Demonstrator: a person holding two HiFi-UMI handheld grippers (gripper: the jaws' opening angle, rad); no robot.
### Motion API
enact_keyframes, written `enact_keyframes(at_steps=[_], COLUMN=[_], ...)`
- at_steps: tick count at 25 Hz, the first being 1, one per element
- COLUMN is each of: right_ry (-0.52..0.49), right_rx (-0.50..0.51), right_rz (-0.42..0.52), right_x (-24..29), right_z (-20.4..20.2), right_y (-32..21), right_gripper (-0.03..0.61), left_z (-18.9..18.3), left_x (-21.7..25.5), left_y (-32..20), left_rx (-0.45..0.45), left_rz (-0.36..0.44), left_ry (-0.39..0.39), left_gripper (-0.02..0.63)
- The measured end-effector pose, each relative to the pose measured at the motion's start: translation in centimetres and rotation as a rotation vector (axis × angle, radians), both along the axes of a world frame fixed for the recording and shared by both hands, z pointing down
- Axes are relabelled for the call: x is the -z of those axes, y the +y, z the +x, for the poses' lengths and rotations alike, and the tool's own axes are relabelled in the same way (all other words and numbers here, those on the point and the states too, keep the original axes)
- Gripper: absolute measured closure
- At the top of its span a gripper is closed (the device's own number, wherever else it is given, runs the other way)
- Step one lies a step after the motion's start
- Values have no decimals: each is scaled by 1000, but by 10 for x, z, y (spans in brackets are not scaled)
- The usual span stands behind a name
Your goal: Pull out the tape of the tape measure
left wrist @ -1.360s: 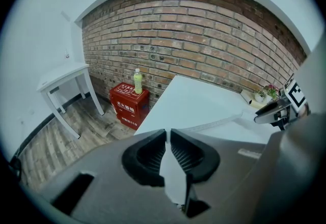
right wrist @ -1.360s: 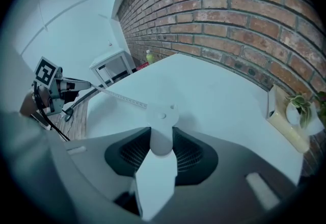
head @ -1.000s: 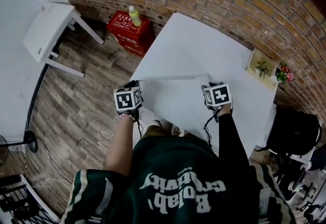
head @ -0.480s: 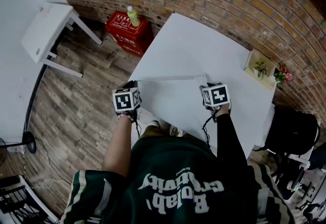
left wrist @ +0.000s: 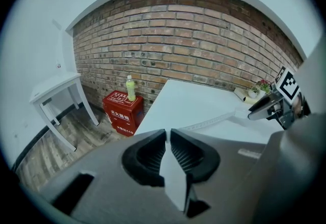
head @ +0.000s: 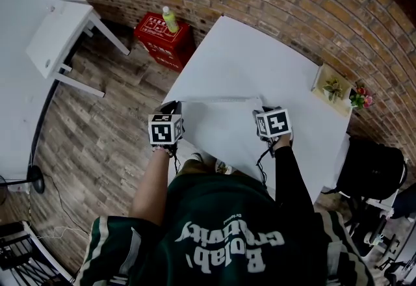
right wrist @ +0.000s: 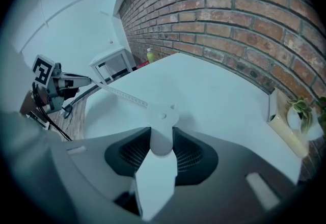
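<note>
A white tape measure case (right wrist: 162,116) sits between the jaws of my right gripper (right wrist: 162,136), which is shut on it just above the white table (head: 260,57). Its thin tape (head: 218,100) stretches leftward across the table's near part to my left gripper (head: 174,106). In the left gripper view the jaws (left wrist: 168,140) are nearly together, pinching the tape's end, and the tape (left wrist: 214,121) runs off toward the right gripper (left wrist: 277,103). From the right gripper view the tape (right wrist: 125,95) leads to the left gripper (right wrist: 56,85).
A red box (head: 162,31) with a green bottle (head: 170,19) stands on the wood floor left of the table. A white side table (head: 62,38) is farther left. A small planter (head: 335,88) rests at the table's right edge, by the brick wall.
Almost nothing differs. The left gripper has shifted a touch to the right, and both grips and the stretched tape look the same.
</note>
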State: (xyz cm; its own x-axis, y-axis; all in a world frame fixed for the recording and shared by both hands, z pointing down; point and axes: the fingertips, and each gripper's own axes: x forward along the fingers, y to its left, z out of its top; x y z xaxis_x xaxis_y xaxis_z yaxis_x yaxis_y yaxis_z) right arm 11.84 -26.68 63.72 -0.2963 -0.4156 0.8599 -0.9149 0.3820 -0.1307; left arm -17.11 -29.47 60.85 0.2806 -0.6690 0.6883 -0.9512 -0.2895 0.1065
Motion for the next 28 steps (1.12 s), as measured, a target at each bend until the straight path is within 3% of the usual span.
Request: enact_keyframes(at_steps=[4, 9, 16, 28], right_ry=[10, 40, 67, 89], right_rx=[-18, -29, -44, -34], right_rz=[-2, -22, -66, -108], right_x=[-2, -14, -38, -59], right_z=[5, 13, 22, 21], right_y=[0, 7, 19, 24], right_gripper=[428, 428, 427, 426], left_z=[10, 20, 29, 31], left_x=[2, -10, -45, -74], left_y=[-1, 5, 16, 22], left_rx=[-40, -81, -112, -116], left_rz=[29, 35, -43, -92], left_ry=[20, -22, -38, -85], left_gripper=[574, 572, 572, 571])
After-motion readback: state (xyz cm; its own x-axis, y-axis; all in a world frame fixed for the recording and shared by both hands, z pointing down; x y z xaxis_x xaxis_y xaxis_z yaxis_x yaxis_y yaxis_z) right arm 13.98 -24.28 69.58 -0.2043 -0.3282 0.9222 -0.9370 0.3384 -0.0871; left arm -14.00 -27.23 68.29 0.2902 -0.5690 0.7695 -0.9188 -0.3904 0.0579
